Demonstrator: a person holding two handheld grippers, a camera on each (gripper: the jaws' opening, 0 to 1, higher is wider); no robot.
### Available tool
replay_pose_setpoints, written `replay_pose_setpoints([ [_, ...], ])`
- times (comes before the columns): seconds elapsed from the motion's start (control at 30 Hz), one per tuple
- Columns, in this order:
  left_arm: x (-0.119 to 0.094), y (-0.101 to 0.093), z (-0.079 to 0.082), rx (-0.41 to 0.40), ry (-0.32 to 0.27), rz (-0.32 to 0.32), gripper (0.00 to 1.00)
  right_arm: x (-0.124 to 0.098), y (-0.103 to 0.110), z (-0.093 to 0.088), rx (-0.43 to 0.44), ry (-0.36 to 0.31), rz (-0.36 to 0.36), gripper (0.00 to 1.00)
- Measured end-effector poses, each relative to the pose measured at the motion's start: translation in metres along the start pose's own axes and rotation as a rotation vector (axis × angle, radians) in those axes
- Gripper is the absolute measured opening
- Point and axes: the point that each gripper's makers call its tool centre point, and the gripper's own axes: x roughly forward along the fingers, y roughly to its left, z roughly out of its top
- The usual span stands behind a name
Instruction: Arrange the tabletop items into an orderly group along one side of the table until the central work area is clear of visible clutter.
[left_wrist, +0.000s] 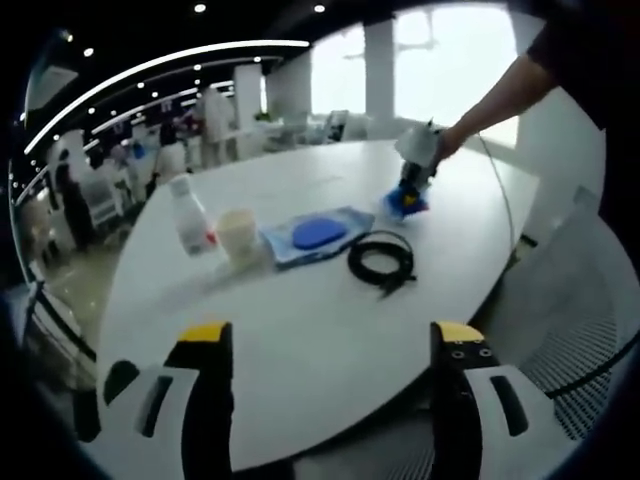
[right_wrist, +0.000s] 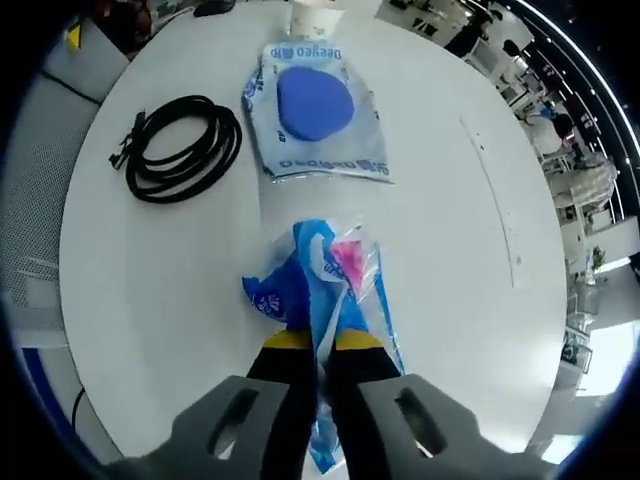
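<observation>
My right gripper (right_wrist: 318, 345) is shut on a crinkled blue, white and pink plastic packet (right_wrist: 320, 275) on the round white table (right_wrist: 470, 260). In the left gripper view that gripper (left_wrist: 412, 190) works at the table's far side, a person's arm behind it, with the blue packet (left_wrist: 405, 203) under it. A clear pouch with a blue disc (right_wrist: 313, 105) (left_wrist: 318, 234) lies mid-table. Next to it is a coiled black cable (right_wrist: 182, 148) (left_wrist: 381, 259). A white cup (left_wrist: 238, 235) and a clear bottle (left_wrist: 190, 215) stand left of the pouch. My left gripper (left_wrist: 332, 345) is open near the table's edge, with nothing between its jaws.
The table's rim (left_wrist: 300, 455) runs close under my left gripper. Beyond the table are white office desks and chairs (left_wrist: 140, 160) with people among them. A mesh chair (left_wrist: 585, 330) stands at the right by the table.
</observation>
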Motion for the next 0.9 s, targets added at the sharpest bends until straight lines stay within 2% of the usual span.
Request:
replay_pose_setpoints([
  [0.07, 0.000, 0.000, 0.000, 0.002, 0.002, 0.002, 0.77, 0.003, -0.005, -0.002, -0.045, 0.010, -0.016, 0.04],
  [0.2, 0.000, 0.002, -0.002, 0.001, 0.012, 0.007, 0.76, 0.005, -0.009, 0.001, -0.035, 0.007, -0.021, 0.08],
  [0.37, 0.000, 0.004, -0.003, -0.004, 0.018, 0.015, 0.76, 0.007, -0.012, 0.005, -0.021, -0.008, -0.023, 0.19],
  [0.63, 0.001, 0.004, -0.004, -0.014, 0.014, 0.011, 0.75, 0.008, -0.009, 0.010, -0.014, -0.022, -0.020, 0.23],
  [0.9, 0.001, 0.005, -0.005, -0.014, 0.023, 0.009, 0.74, 0.004, -0.008, 0.021, -0.052, -0.080, -0.009, 0.28],
])
